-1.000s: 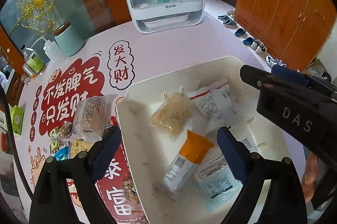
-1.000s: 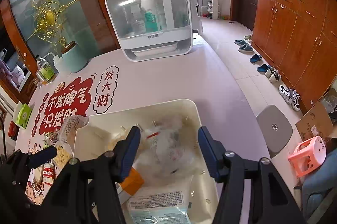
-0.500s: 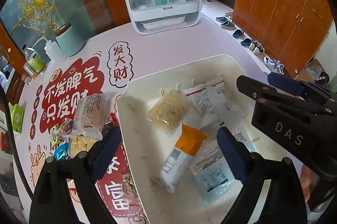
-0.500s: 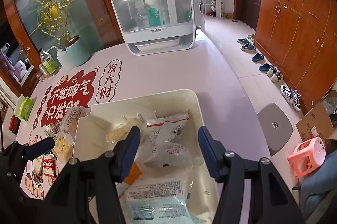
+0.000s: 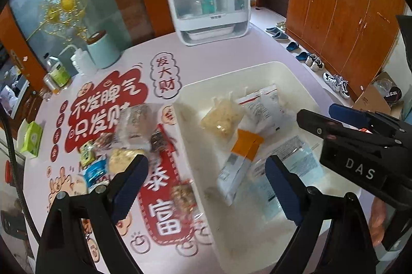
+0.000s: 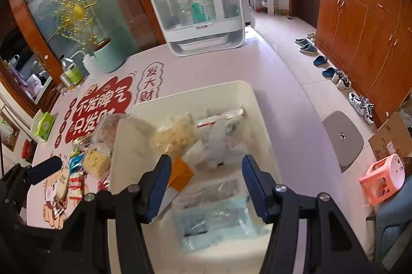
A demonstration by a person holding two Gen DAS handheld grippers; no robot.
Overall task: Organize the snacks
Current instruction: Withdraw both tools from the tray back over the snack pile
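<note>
Two hand-held grippers hovering, both empty: left hand-held gripper (image 5: 206,184) with jaws spread wide over the seam between bin and desk, right hand-held gripper (image 6: 206,184) parted over the bin's near half, nothing between the pads. Probably lining up the next pick from the loose snack pile (image 5: 121,145) lying on the desk (image 5: 219,52) just left of the white bin (image 5: 296,78). Suggesting: swinging the left one over the pile, singling out one top packet, pinching its crimped edge rather than the puffy middle, avoiding dragging neighbours along. Bin already holding a clear pouch of pale crunchy pieces (image 5: 222,119), a red-and-white packet (image 5: 265,106), an orange-topped sachet (image 5: 239,160) and a bluish flat pack (image 6: 213,220); far left corner looking free for dropping the next one.
</note>
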